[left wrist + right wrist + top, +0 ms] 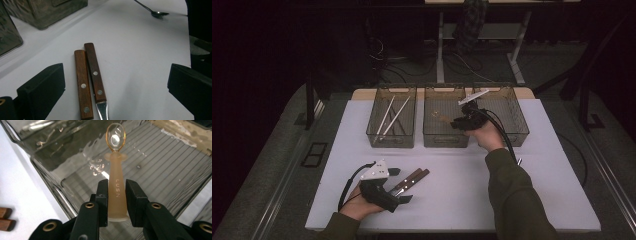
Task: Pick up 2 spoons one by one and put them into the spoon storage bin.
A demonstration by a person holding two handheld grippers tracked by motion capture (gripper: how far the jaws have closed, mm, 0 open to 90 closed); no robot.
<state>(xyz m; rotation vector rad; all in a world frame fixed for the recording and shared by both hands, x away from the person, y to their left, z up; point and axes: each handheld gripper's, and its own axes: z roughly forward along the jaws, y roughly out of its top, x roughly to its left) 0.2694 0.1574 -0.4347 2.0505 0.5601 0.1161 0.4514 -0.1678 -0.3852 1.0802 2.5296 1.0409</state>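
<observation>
1. The right gripper [462,120] is held out at arm's length over the middle bin [446,137] of three clear bins at the far side of the worktop [452,200], with the sleeve stretching forward from the bottom edge of the high view.
2. Its jaws are closed narrowly on the thick handle of a translucent amber spoon [115,177], whose small bowl points away over the ribbed bin floor.
3. The handle bears the raised letters "LUSN", read along its length.
4. The left gripper [399,185] rests low near the front left of the worktop, hand beneath it, with the grey three-cornered plate on top.
5. Its jaws stand wide apart and hold nothing; two wooden-handled knives [88,80] lie side by side between them, handles touching, rivets showing.
6. A metal spoon [156,12] lies farther off on the worktop.
7. The left bin [392,122] holds pale chopsticks [392,115]; the right bin [512,120] stands just beside the right hand.
</observation>
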